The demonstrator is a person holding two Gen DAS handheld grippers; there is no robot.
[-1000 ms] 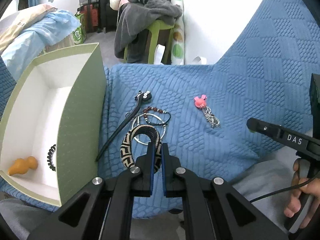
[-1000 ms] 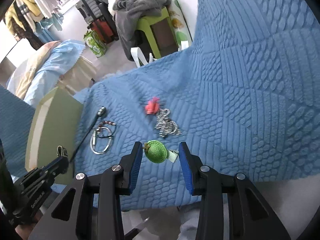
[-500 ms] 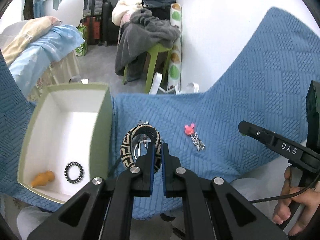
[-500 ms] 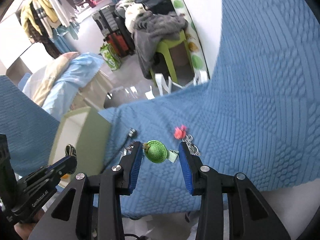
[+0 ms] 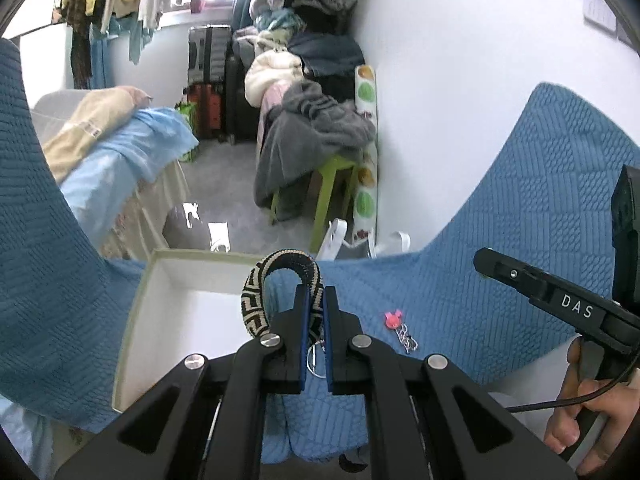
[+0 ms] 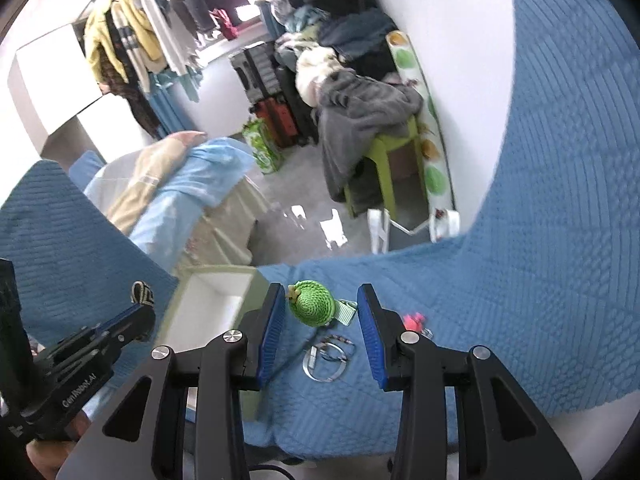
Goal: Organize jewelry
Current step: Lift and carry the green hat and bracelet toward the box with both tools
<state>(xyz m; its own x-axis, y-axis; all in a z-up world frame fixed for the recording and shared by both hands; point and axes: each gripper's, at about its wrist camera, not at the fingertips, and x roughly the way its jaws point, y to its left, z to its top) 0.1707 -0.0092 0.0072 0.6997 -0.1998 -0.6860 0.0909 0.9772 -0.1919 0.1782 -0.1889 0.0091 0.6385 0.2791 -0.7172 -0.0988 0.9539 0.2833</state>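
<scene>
My left gripper (image 5: 315, 300) is shut on a black-and-cream patterned woven bracelet (image 5: 260, 292) and holds it high above the blue quilt, near the open green box (image 5: 136, 320) with white inside. My right gripper (image 6: 318, 312) is shut on a green crocheted hair clip (image 6: 312, 304), also lifted. On the quilt lie a pink charm with a chain (image 5: 394, 322), silver rings and a bead bracelet (image 6: 326, 356). The left gripper (image 6: 136, 312) with the bracelet shows in the right wrist view; the right gripper's finger (image 5: 540, 292) shows in the left wrist view.
The blue quilt (image 5: 500, 272) covers the work surface and rises at both sides. Beyond its far edge are the floor, a green stool with grey clothes (image 5: 320, 136), suitcases (image 5: 208, 68) and a bed (image 5: 120, 140).
Both grippers have risen well above the quilt with their items. The left one has lifted the woven bracelet off the pile. The box and jewelry look smaller and lower now.
</scene>
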